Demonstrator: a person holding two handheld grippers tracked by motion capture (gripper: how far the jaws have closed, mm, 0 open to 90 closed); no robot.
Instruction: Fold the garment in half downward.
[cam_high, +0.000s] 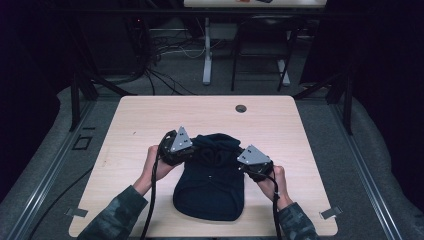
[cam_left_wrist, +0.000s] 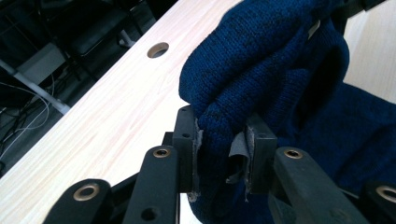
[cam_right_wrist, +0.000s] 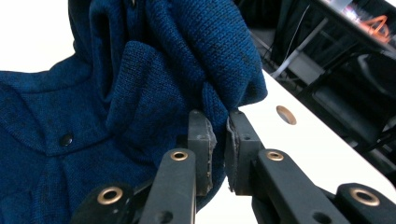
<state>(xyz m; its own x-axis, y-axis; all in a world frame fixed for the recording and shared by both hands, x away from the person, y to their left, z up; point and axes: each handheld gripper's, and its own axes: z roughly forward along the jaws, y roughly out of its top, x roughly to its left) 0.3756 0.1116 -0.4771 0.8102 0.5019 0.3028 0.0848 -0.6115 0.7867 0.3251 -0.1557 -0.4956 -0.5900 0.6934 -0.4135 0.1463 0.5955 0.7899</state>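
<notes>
Knitted dark-blue garment (cam_left_wrist: 261, 60) fabric is pinched in both grippers: the left gripper (cam_left_wrist: 223, 149) has its jaws clamped on a thick fold at one side of the bunched top end, and the right gripper (cam_right_wrist: 219, 140) has its jaws nearly together on a thin edge of the same bunched part at the other side. Seen from the high view, the garment (cam_high: 212, 185) lies near the middle of the table (cam_high: 150, 115) with its long axis running from the person's edge away toward the far side, the gathered end farthest from the person and held between the two grippers, which sit at about equal distance on either flank. A snap button (cam_right_wrist: 66, 138) shows on the flat part. A round hole (cam_high: 241, 108) lies beyond the garment; the way seems unobstructed.
</notes>
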